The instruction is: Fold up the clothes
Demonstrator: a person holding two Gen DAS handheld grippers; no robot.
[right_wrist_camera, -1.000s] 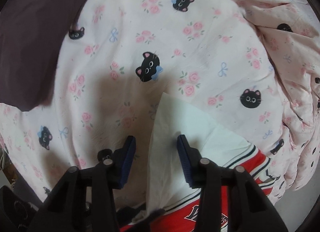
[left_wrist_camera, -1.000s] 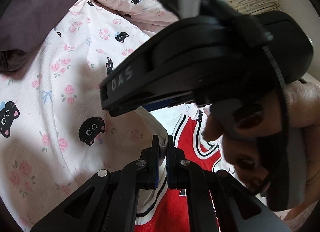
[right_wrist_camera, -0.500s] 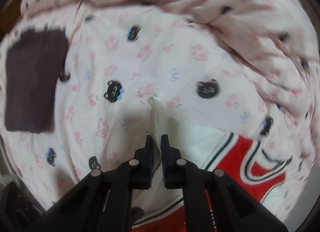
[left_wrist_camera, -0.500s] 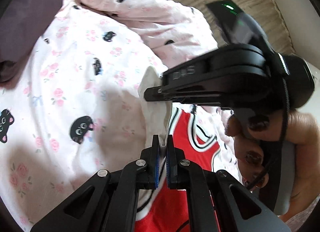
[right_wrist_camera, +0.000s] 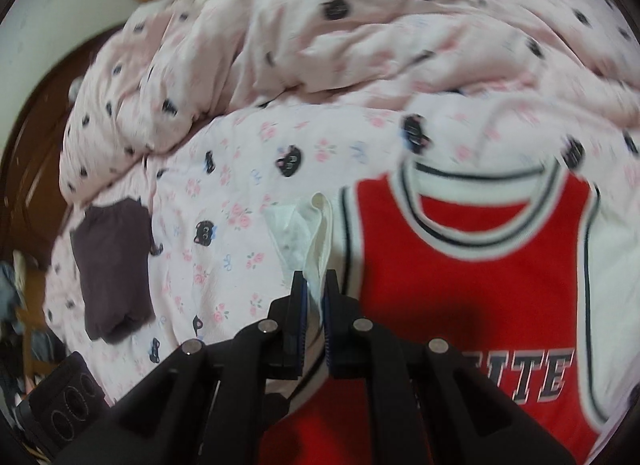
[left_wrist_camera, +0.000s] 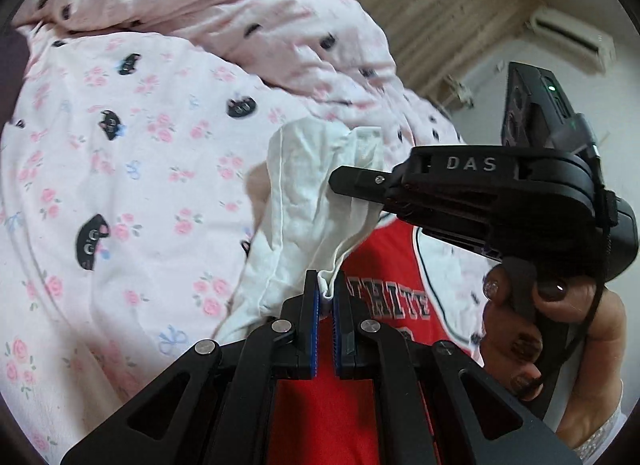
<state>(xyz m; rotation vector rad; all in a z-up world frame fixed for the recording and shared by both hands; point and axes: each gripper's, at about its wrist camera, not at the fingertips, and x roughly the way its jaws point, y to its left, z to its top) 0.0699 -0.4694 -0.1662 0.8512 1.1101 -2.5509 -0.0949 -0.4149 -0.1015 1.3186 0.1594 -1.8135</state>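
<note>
A red and white jersey top with white sleeves lies on a pink cat-print bedsheet. My left gripper is shut on the white sleeve's edge, which is lifted and bunched. My right gripper is shut on the same white sleeve, further along it. In the left wrist view the right gripper body reaches in from the right, its tip in the white cloth. The red chest with lettering shows under the sleeve.
A folded dark purple garment lies on the sheet to the left. A crumpled pink duvet is heaped at the far side of the bed. A wooden wall and an air conditioner are behind.
My right gripper has shut on the white sleeve. Both grippers have lifted the sleeve and moved back, so more of the red jersey and the bed shows.
</note>
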